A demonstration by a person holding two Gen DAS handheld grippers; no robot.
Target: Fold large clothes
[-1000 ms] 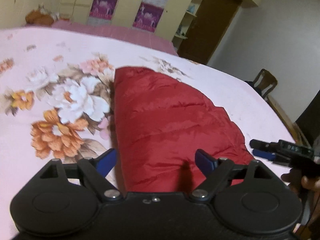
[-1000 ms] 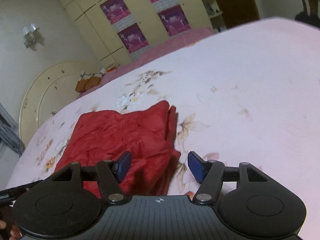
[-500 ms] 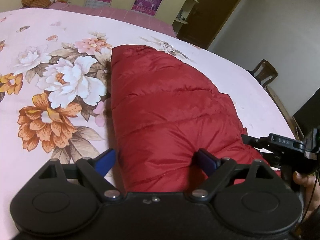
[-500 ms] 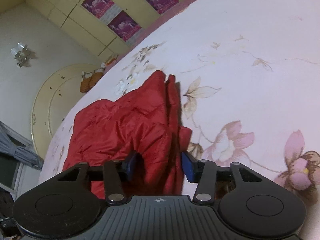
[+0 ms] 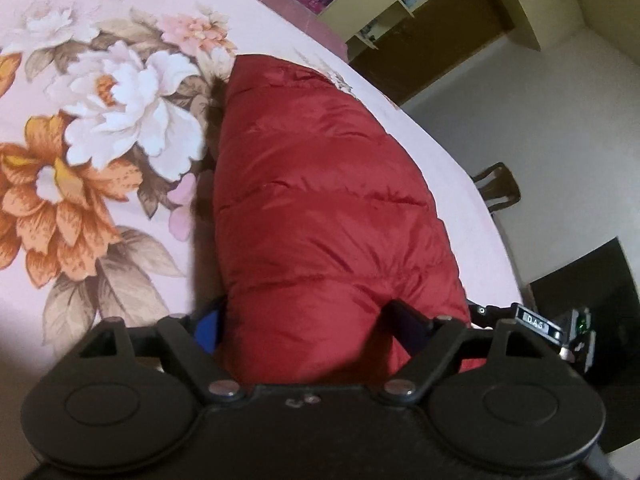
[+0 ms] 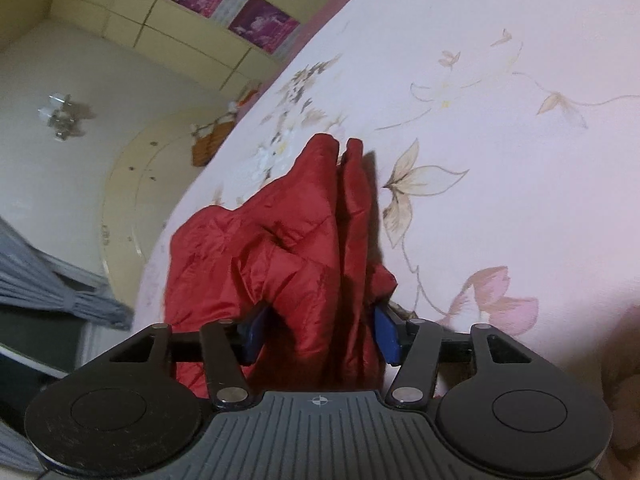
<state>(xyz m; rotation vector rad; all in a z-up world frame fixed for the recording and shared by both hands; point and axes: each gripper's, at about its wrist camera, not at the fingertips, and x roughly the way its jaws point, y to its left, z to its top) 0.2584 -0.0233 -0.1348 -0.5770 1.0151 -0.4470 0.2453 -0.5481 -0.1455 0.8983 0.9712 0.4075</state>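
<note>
The red quilted puffer jacket (image 5: 328, 216), shiny and padded, lay in one partly folded bundle on the pink floral bedsheet (image 5: 100, 160). In the left wrist view it ran from the near edge of that sheet away toward the large white and orange printed flowers, which sat just to its left. The left gripper (image 5: 310, 326) straddled the jacket's near end: its jaws had just been closing, and the padding bulged between the two blue pads, which dented the fabric on both sides, so it gripped a thick wad rather than a thin hem. A single wooden chair (image 5: 498, 188) stood beyond the far side of the sheet, and the tip of the other tool showed at the right edge of the view.

In the right wrist view the same jacket (image 6: 280, 248) rose in two upright folded layers from the sheet (image 6: 500, 120), beside one pale printed flower. The right gripper (image 6: 318, 334) stood half closed around those layers, its jaws having just been narrowing, with both blue pads pressed into the fabric.

I judged the jacket light, soft and springy, with a slick shell likely to slide out of a shallow pinch. A deep hold at the stitched hem or across a quilting seam, all layers gathered together, looked safest. One jacket, two grippers and one chair were visible.
</note>
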